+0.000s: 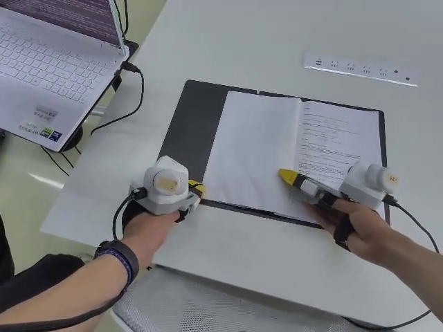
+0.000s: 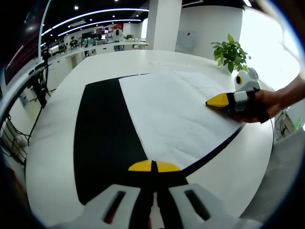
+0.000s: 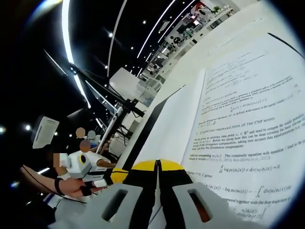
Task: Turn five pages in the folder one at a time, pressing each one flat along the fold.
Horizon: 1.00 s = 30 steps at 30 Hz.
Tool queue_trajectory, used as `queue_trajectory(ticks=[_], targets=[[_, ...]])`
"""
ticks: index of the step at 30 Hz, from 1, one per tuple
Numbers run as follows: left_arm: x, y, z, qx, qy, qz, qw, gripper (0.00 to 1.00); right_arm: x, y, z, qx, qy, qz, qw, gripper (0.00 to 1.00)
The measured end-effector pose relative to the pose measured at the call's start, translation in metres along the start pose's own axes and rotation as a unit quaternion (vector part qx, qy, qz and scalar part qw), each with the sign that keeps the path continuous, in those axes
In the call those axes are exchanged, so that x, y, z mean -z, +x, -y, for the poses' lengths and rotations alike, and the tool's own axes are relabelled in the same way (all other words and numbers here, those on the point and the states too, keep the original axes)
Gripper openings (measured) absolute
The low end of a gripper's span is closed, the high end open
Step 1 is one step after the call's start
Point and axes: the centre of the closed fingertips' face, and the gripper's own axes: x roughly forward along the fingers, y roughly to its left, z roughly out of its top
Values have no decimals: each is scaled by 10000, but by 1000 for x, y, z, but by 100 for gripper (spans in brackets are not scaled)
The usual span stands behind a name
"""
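Nearest the person, the left gripper [image 1: 196,187] sits at the near edge of the folder [image 1: 194,124]. Its yellow-tipped jaws are closed tip to tip with nothing between them. In the left gripper view the tips lie over the folder's black left cover, just beside the near left corner of the blank page [image 1: 252,149]; whether they touch the cover cannot be told.

To the right, the right gripper [image 1: 285,176] likewise has its jaws pressed together and empty. Its tips lie on the paper just beside the fold [image 1: 297,138], toward the near end of it, on the blank-page side, with the printed page [image 1: 339,142] to their right.

The folder lies open and flat on the white table [image 1: 228,41]. The blank page is left of the fold, the printed page right of it, and the black cover is bare further left.

Beyond the folder, a power strip [image 1: 360,69] lies at the far right. An open laptop [image 1: 52,62] sits at the far left, with a cable [image 1: 131,104] running from its side.
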Motion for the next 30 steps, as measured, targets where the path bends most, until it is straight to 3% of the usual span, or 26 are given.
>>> queue_trajectory(ticks=[15,25,30], targets=[[-1,0,0,28,-122,27,9999,0,24,-10,-10,4,24,-197,9998,0],[-1,0,-1,-44,-154,58,9999,0,31,-14,-6,-35,110,-253,9996,0],[0,0,0,-96,109,-23,9999,0,39,-18,-4,-52,117,-394,9991,0]])
